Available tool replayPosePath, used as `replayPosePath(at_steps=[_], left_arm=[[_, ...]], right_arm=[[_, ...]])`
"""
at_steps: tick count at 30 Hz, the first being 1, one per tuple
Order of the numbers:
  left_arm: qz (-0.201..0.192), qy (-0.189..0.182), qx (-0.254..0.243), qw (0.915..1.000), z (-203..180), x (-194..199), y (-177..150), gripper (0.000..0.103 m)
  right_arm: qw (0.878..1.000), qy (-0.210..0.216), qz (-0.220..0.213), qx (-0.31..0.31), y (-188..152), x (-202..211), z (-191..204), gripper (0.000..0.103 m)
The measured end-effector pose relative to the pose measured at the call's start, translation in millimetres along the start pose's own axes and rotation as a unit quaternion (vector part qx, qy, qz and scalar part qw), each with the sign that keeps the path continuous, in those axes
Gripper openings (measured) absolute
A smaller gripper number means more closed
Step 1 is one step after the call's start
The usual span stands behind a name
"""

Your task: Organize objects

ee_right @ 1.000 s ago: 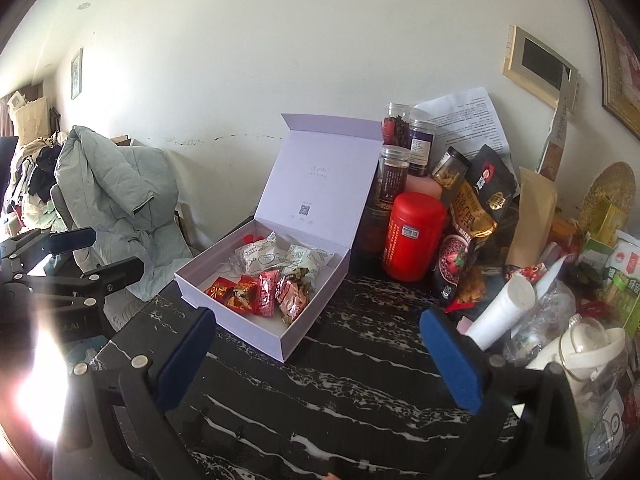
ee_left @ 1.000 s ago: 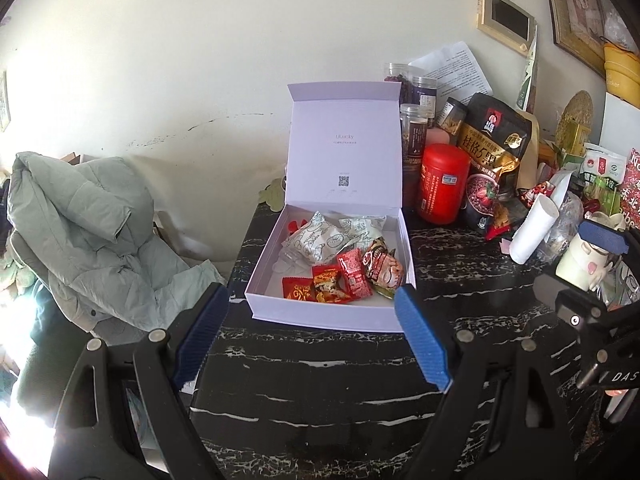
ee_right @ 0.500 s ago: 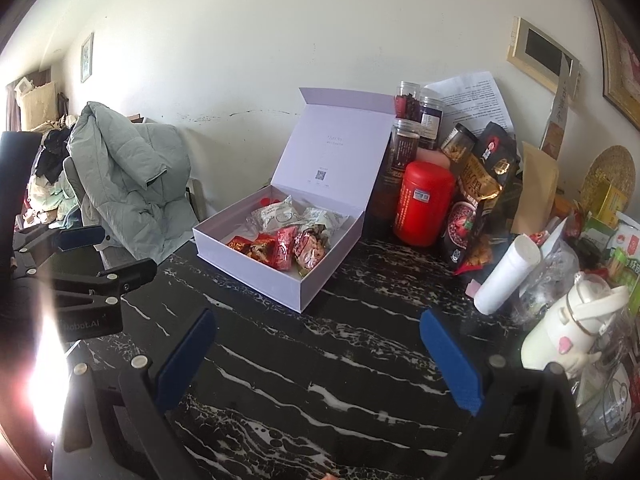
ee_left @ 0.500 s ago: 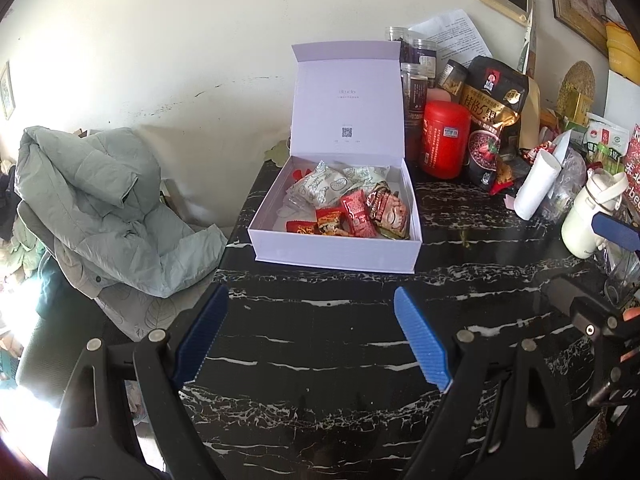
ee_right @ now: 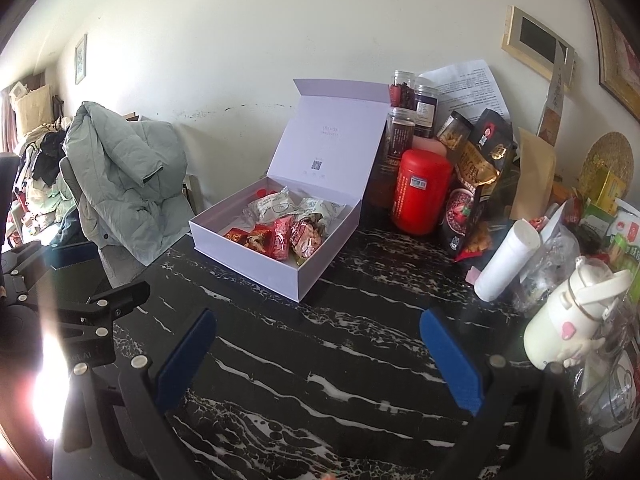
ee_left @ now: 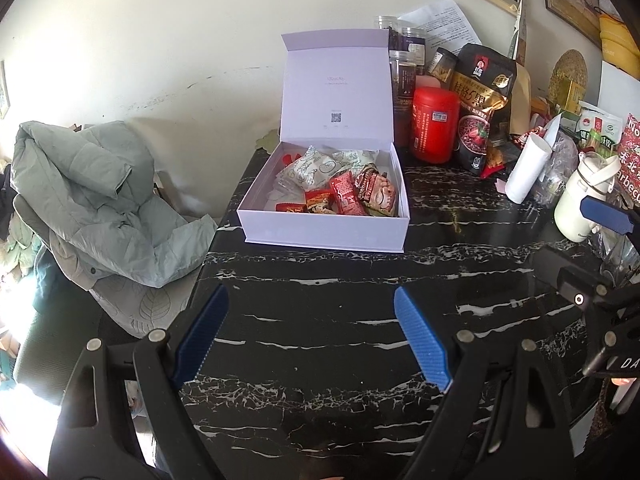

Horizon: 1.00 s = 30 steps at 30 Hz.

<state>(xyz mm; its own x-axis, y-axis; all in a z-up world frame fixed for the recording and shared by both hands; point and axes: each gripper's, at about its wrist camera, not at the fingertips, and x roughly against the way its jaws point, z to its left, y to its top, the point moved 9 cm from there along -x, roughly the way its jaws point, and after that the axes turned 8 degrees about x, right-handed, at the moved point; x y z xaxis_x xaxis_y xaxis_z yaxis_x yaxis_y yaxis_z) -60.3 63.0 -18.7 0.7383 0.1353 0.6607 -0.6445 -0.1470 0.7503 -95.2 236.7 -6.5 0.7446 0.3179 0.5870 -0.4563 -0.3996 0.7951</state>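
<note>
- At the centre of both wrist views sits the open lavender gift box point(ee_left: 324, 232), lid propped upright, with wrapped snack packets point(ee_left: 340, 188) already heaped inside — so some sorting looks done.
- Still loose at the right of the frame: a red canister point(ee_left: 435, 130), a black oat bag point(ee_left: 482, 108), stacked clear jars point(ee_right: 404, 120), a white tube point(ee_right: 506, 262) and a cream bottle point(ee_right: 568, 320); these likely remain to be tidied.
- The left gripper point(ee_left: 310, 336) has its fingers spread wide with nothing between them; the right gripper point(ee_right: 316, 356) likewise gapes empty — both low in frame, well short of the box.
- Surface: a black marble-veined table point(ee_left: 320, 340), its front bare.
- Room: a pale wall, framed pictures at upper right, a grey-green puffer jacket point(ee_left: 92, 200) over a chair at left.
</note>
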Motion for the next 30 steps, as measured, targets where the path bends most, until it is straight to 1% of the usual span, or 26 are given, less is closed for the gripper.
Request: replayPosePath(at_steps=[4,10,15,30], left_arm=[[0.004,0.004,-0.001,1.0000,1,-3,0,0.085],[0.008,-0.001,0.001,1.0000,1,-6,-1,0.085],[0.010,0.005,0.001,0.9999,1,-9,-1,0.085],[0.015,-0.004,0.007,0.9998,0,-15,0,0.085]], right_arm=[[1.000,0.001,0.004,0.001,-2,-2,0,0.103],[1.000,0.002,0.012,0.001,-4,-7,0,0.103],[1.000,0.003,0.016,-0.001,-5,-11,-2,0.103],[1.000,0.006,0.023,0.002,-5,-20,-3,0.103]])
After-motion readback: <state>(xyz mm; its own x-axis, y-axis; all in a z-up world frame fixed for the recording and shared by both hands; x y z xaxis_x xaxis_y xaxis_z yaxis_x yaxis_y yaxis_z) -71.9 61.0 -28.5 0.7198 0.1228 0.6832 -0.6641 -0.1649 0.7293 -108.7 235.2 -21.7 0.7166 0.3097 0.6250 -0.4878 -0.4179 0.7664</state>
